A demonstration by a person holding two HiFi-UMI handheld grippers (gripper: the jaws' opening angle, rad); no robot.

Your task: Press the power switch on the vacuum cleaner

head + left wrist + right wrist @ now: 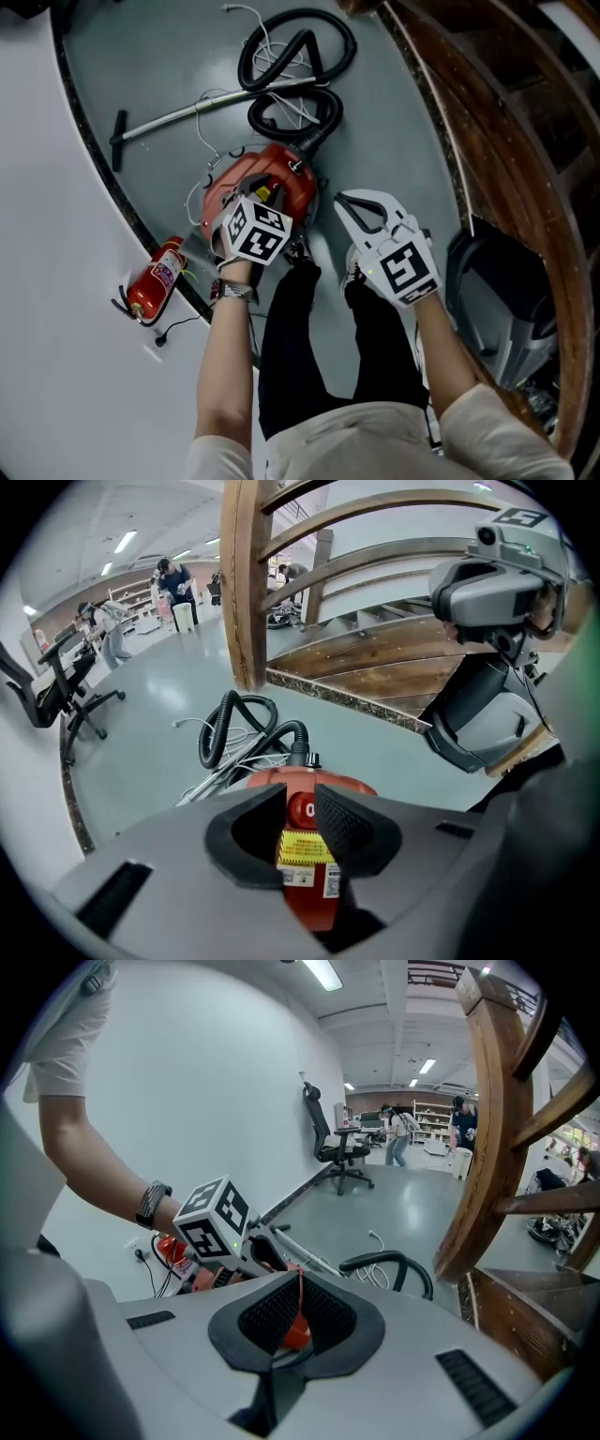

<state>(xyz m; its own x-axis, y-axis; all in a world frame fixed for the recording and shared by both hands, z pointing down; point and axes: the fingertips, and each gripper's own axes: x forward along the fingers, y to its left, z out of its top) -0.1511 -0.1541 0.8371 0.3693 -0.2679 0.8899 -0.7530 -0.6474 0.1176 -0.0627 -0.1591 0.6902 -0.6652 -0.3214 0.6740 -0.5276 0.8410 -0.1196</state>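
- The left gripper (300, 797) points steeply down at the vacuum cleaner (274, 178), which lies on the grey floor (159, 56).
- Its jaws stand partly open. Nothing is clamped between them.
- The power switch (302, 810), a round red button with a white mark, shows in the gap between the left jaws, just past their tips.
- Whether either jaw touches the switch cannot be told from any view.
- A yellow label (302, 847) on the red body sits below the switch, also framed by the left jaws.
- The black hose (234, 728) leaves the body beyond the left jaws and coils on the floor. A loose white cord (267, 42) lies in among the coils.
- A metal tube (187, 114) with a black floor head lies beyond the left jaws, to their left.
- The right gripper (299, 1283) is held beside the vacuum cleaner, apart from it.
- Its jaws are closed with the tips together and hold nothing. A sliver of the red body shows through the slot behind the tips.
- The left gripper's marker cube (214, 1220) appears to the left of the right jaws.
- A red fire extinguisher (155, 281) lies by the wall, to the left of the left jaws.
- A wooden stair railing (246, 583) rises beyond the left jaws.
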